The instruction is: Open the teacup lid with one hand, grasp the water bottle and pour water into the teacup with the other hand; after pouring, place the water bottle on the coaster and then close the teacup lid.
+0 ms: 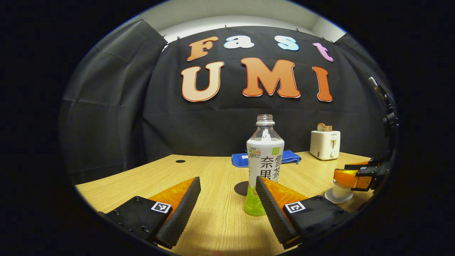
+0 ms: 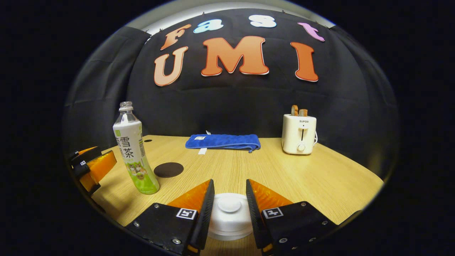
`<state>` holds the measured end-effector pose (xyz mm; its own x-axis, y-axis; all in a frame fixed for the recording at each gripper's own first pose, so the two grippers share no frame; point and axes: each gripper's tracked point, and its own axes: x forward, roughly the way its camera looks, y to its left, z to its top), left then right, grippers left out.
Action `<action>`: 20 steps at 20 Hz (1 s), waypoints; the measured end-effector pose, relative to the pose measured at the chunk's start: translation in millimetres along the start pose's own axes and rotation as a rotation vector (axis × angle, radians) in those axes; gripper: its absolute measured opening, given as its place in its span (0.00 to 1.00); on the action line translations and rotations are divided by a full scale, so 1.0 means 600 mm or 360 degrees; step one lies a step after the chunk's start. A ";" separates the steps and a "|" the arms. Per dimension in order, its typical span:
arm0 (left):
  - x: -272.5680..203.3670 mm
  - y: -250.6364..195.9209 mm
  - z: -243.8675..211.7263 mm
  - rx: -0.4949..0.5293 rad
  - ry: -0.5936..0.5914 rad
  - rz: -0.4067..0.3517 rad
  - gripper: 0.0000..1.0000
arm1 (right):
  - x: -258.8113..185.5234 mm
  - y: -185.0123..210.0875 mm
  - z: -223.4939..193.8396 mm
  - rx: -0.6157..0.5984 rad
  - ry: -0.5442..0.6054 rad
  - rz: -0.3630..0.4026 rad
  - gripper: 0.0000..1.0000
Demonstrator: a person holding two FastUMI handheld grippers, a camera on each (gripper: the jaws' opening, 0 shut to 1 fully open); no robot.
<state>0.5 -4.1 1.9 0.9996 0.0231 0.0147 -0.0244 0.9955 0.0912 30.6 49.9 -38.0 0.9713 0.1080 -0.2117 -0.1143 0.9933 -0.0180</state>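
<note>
This is a recording booth made to look a little like a home kitchen. Black cloth point(image 2: 249, 103) hangs as the wall on three sides, pinned at the top, and a pale ceiling shows above it. A light wooden surface point(image 2: 284, 170) carries household things: a white toaster point(image 2: 298, 134) with bread slices in it, a folded blue towel point(image 2: 223, 141), a drink bottle point(image 2: 134, 153), a dark round coaster point(image 2: 168, 169).

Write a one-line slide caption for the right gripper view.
Right gripper straddles the lidded teacup; capless water bottle stands beside the dark coaster.
</note>
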 end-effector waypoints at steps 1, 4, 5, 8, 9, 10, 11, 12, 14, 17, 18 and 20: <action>0.000 0.000 0.001 -0.0001 0.0000 0.0000 0.99 | 0.000 0.000 0.001 -0.0005 0.0006 -0.0003 0.53; -0.001 0.001 0.000 -0.0001 0.0000 0.0000 0.99 | 0.000 -0.002 0.001 -0.0010 0.0028 -0.0004 0.49; 0.000 0.000 0.001 0.0000 0.0000 0.0000 0.99 | 0.000 -0.004 0.005 0.0006 0.0021 -0.0010 0.46; -0.001 0.000 0.001 -0.0001 0.0000 0.0002 0.99 | 0.001 -0.003 0.005 0.0009 0.0027 -0.0006 0.29; 0.000 0.001 0.000 -0.0001 0.0000 0.0006 0.99 | 0.000 -0.002 0.006 -0.0006 0.0022 -0.0009 0.27; -0.001 0.002 0.001 0.0000 0.0000 0.0008 0.99 | 0.000 -0.004 0.006 -0.0008 0.0018 -0.0011 0.25; -0.002 0.002 0.002 -0.0001 0.0000 0.0008 0.99 | -0.001 -0.007 0.006 0.0012 0.0024 -0.0006 0.22; 0.000 0.002 0.000 0.0000 0.0000 0.0008 0.99 | -0.005 -0.014 0.015 0.0063 0.0008 -0.0009 0.23; 0.000 0.002 0.001 0.0000 -0.0001 0.0008 0.99 | -0.011 -0.034 0.035 0.0091 -0.0028 -0.0034 0.22; 0.002 0.006 0.000 0.0000 0.0000 0.0026 0.99 | -0.021 -0.082 0.054 0.0051 -0.0072 -0.0088 0.22; 0.004 0.005 0.001 0.0001 0.0001 0.0025 0.99 | -0.021 -0.102 0.055 0.0036 -0.0081 -0.0119 0.22; 0.005 0.005 0.001 0.0001 0.0002 0.0033 1.00 | -0.021 -0.139 0.053 0.0013 -0.0073 -0.0161 0.22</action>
<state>3.5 -0.9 2.8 0.9989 0.0437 0.0156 -0.0449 0.9948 0.0916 34.3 -32.9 -3.0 0.9864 0.0086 -0.1640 -0.0135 0.9995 -0.0291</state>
